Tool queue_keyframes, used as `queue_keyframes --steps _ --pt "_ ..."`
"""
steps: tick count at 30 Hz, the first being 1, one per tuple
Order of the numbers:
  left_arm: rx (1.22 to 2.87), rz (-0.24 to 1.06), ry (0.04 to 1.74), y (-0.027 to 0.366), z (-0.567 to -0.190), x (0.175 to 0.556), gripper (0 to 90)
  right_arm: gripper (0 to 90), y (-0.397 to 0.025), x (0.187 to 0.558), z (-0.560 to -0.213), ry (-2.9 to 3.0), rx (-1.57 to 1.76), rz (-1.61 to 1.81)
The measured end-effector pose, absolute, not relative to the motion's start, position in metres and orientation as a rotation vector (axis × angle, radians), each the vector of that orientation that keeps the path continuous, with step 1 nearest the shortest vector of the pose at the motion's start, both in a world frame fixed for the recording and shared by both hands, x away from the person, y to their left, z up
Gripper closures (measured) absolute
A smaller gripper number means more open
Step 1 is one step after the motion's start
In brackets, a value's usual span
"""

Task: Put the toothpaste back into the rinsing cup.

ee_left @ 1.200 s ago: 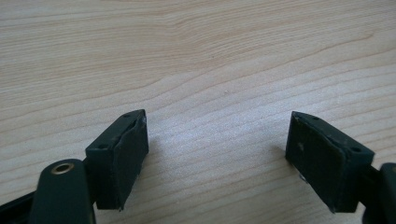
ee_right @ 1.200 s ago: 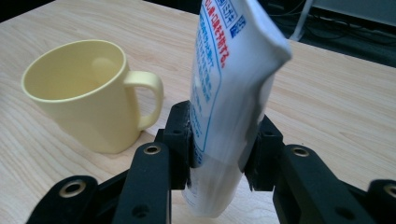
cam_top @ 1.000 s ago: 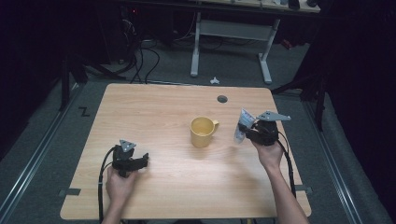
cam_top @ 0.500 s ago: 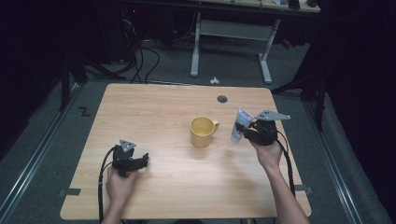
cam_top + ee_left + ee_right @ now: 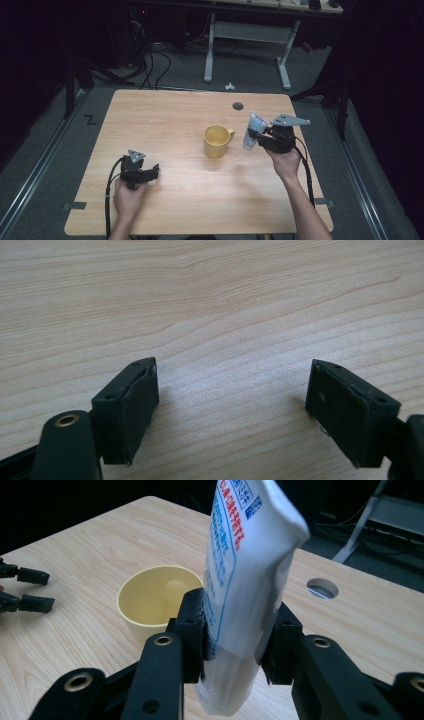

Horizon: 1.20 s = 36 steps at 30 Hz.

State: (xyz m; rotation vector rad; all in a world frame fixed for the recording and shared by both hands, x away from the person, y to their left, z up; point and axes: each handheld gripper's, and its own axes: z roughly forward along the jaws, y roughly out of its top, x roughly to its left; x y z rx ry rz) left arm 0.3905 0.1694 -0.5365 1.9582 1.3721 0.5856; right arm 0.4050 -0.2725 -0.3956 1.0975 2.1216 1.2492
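Clamping white tube (image 5: 250,570), right gripper (image 5: 235,640), jaws closed

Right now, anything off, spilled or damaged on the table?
Nothing spilled or broken. The white tube is clamped mid-body in the right gripper, its flat crimped end up, beside the upright yellow mug, which looks empty. The left gripper is open over bare table.

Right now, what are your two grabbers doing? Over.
Right gripper shut on white squeeze tube, beside yellow plastic cup. Left gripper open, empty, over wooden table. Nothing between tube and cup.
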Motion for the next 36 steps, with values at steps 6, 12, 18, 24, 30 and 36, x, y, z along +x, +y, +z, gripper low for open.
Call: queue_keyframes --steps 6,12,18,24,30,36 --pt "1.958 0.586 1.372 0.169 -0.537 0.391 21.6 67.0 -0.268 0.405 -0.390 2.122 1.084 1.276" --pt "1.959 0.585 1.372 0.169 -0.536 0.391 21.6 67.0 -0.265 0.405 -0.383 2.126 1.059 1.280" --pt "1.959 0.585 1.372 0.169 -0.537 0.391 21.5 67.1 -0.260 0.405 -0.377 2.129 1.040 1.310" --pt "1.959 0.585 1.371 0.169 -0.536 0.391 21.5 67.0 -0.255 0.406 -0.371 2.135 1.013 1.316" --pt "1.959 0.585 1.371 0.169 -0.536 0.390 21.5 67.1 -0.248 0.406 -0.363 2.144 0.990 1.321" --pt "1.959 0.585 1.371 0.169 -0.536 0.391 21.5 67.0 -0.244 0.407 -0.360 2.146 0.980 1.343"
